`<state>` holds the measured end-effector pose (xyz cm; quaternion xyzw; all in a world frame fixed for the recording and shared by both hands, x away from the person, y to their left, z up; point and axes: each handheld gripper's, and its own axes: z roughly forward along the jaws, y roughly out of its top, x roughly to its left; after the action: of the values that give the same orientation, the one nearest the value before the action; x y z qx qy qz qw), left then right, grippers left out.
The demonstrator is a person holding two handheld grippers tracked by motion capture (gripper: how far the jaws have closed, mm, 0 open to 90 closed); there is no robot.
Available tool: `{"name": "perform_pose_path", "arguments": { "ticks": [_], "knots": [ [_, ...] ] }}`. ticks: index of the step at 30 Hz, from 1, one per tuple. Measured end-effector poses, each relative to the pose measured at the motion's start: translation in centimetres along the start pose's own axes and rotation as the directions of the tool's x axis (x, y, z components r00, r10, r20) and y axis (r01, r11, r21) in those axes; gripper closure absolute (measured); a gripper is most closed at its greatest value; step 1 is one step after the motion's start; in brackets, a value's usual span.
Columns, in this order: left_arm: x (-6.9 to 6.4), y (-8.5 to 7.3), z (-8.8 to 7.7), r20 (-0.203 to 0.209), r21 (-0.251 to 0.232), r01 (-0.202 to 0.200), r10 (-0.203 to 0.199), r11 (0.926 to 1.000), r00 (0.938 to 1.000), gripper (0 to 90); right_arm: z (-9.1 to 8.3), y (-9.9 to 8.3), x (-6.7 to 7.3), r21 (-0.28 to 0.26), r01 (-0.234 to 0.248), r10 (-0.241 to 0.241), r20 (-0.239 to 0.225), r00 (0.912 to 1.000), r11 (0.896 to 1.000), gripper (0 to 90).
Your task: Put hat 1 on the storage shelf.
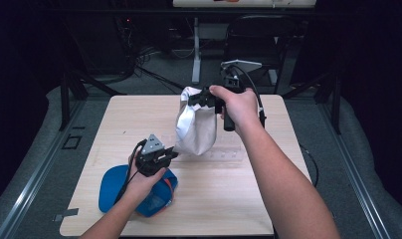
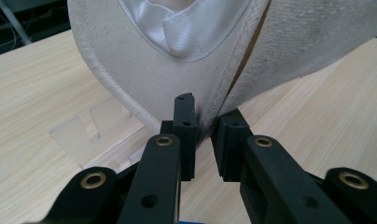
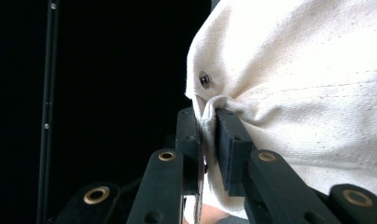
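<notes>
Hanging the white cap (image 1: 196,127) above the table (image 1: 229,199): right gripper (image 1: 201,98) clamps its top fabric so it dangles, left gripper (image 1: 168,155) pinches the lower edge, likely to steady it. Blue cap (image 1: 114,186) sits under left hand.

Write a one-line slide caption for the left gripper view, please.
Left gripper pinches the edge of a cream cap above the wooden table.
</notes>
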<state>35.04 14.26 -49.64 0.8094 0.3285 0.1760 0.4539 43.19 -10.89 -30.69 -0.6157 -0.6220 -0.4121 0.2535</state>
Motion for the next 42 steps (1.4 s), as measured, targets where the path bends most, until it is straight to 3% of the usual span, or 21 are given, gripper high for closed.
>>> {"name": "perform_pose_path", "arguments": {
  "ticks": [11, 16, 17, 19, 20, 24, 30, 36, 37, 38, 40, 41, 42],
  "knots": [
    [0.2, -0.8, 0.2, 0.006, -0.015, 0.035, -0.034, 0.9993, 0.9994, 81.2, 1.2, 0.0, -0.4, 0.009, -0.008, 0.008, -0.013, 0.9999, 1.000, 80.4],
    [0.5, -1.6, -0.1, 0.002, -0.048, 0.092, -0.092, 0.9946, 0.9957, 81.9, 1.6, -0.1, -0.4, 0.014, -0.008, 0.008, -0.018, 0.9998, 1.000, 80.3],
    [0.6, -1.9, -0.1, 0.004, -0.060, 0.124, -0.124, 0.9904, 0.9923, 82.4, 1.8, -0.2, -0.5, 0.025, 0.000, 0.001, -0.012, 0.9999, 1.000, 80.4],
    [0.7, -2.0, -0.2, 0.002, -0.069, 0.138, -0.138, 0.9880, 0.9904, 82.7, 1.9, -0.2, -0.5, 0.027, 0.001, 0.000, -0.011, 0.9999, 1.000, 80.4],
    [0.9, -2.4, -0.3, 0.005, -0.082, 0.169, -0.170, 0.9821, 0.9855, 82.8, 2.1, -0.3, -0.7, 0.037, 0.006, -0.006, -0.008, 0.9999, 0.999, 80.5],
    [1.2, -2.9, -0.5, 0.015, -0.085, 0.212, -0.211, 0.9737, 0.9773, 83.0, 2.4, -0.4, -1.0, 0.039, -0.001, 0.001, -0.007, 1.0000, 0.999, 80.7],
    [1.7, -3.4, -0.6, 0.039, -0.070, 0.226, -0.224, 0.9715, 0.9738, 83.0, 2.4, -0.4, -1.7, 0.029, -0.016, 0.016, 0.002, 0.9999, 0.999, 80.9],
    [2.1, -3.7, -0.5, 0.059, -0.080, 0.280, -0.276, 0.9567, 0.9595, 82.9, 2.5, -0.5, -2.4, 0.036, -0.016, 0.016, 0.012, 0.9998, 0.999, 81.0],
    [2.1, -3.7, -0.5, 0.059, -0.080, 0.280, -0.276, 0.9567, 0.9595, 82.9, 2.5, -0.5, -2.4, 0.036, -0.016, 0.016, 0.012, 0.9998, 0.999, 81.0],
    [2.4, -3.8, -0.6, 0.085, -0.087, 0.310, -0.303, 0.9469, 0.9493, 82.9, 2.6, -0.5, -2.5, 0.032, -0.021, 0.021, 0.011, 0.9997, 0.999, 81.0],
    [2.7, -3.9, -0.7, 0.105, -0.086, 0.335, -0.326, 0.9383, 0.9396, 82.8, 2.8, -0.5, -2.4, 0.029, -0.018, 0.018, 0.011, 0.9998, 0.999, 81.0],
    [2.7, -3.9, -0.7, 0.105, -0.086, 0.335, -0.326, 0.9383, 0.9396, 82.8, 2.8, -0.5, -2.4, 0.035, -0.015, 0.014, 0.012, 0.9998, 0.999, 81.0],
    [2.9, -3.8, -0.7, 0.117, -0.080, 0.313, -0.303, 0.9465, 0.9459, 82.9, 2.9, -0.5, -2.4, 0.030, -0.019, 0.019, 0.012, 0.9998, 0.999, 81.0]
  ]
}}
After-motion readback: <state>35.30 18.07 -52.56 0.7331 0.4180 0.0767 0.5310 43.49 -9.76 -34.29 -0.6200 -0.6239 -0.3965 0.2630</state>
